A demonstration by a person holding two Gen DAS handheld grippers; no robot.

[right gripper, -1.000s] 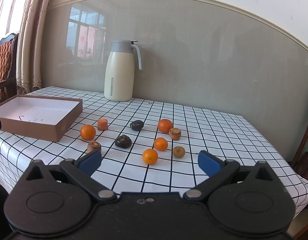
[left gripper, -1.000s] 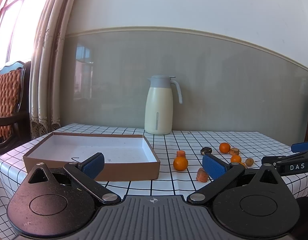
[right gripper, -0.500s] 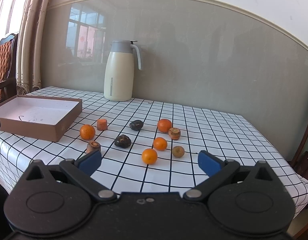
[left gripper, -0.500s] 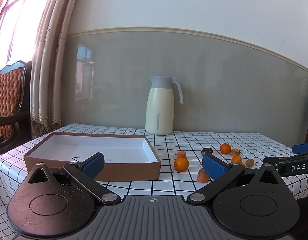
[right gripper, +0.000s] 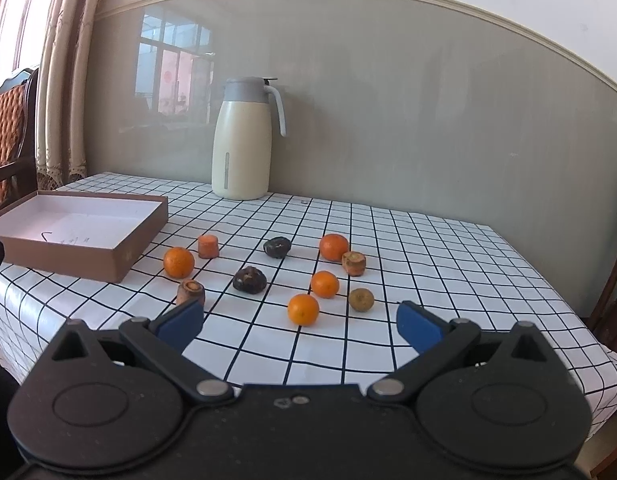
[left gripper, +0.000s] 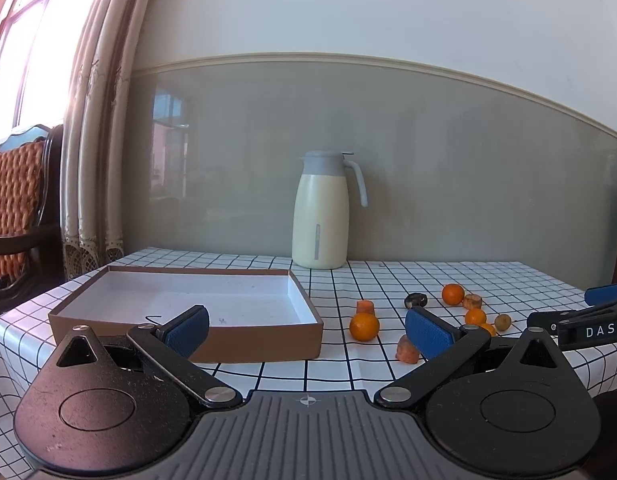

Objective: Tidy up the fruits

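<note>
Right gripper [right gripper: 298, 322] fingers stood wide apart, blue pads [right gripper: 179, 320] bare, nothing between them; they hung low over the near edge of the desk [right gripper: 448, 256]. Left gripper [left gripper: 306, 326] fingers likewise spread and empty, aimed across the near wall of the cardboard box [left gripper: 244, 338]. Outward from the right fingers, the nearest orange [right gripper: 303, 309] lay just ahead at 12 o'clock, a second orange [right gripper: 325, 284] behind it, a brownish small fruit [right gripper: 361, 299] at 1 o'clock. A carrot stub [right gripper: 191, 291] sat at 10 o'clock close to the left pad, a dark wrinkled fruit [right gripper: 249, 279] at 11 o'clock. Farther out: a third orange [right gripper: 179, 262] and another carrot piece [right gripper: 208, 246] near the box corner, a second dark fruit [right gripper: 276, 247], a far orange [right gripper: 334, 247] touching or just beside a cut stub [right gripper: 353, 263]. Thermos jug [right gripper: 244, 140] stood at the back. Against the frames a second and half a second before, little had changed: the right view showed the scatter sitting a shade lower and nearer, suggesting a slow advance; the left view barely drifted. No item had shifted, and the box was empty save a small dark wire-like scrap. Judgement: sorting had not begun; the approach to the nearest orange looked like the step in hand.
</note>
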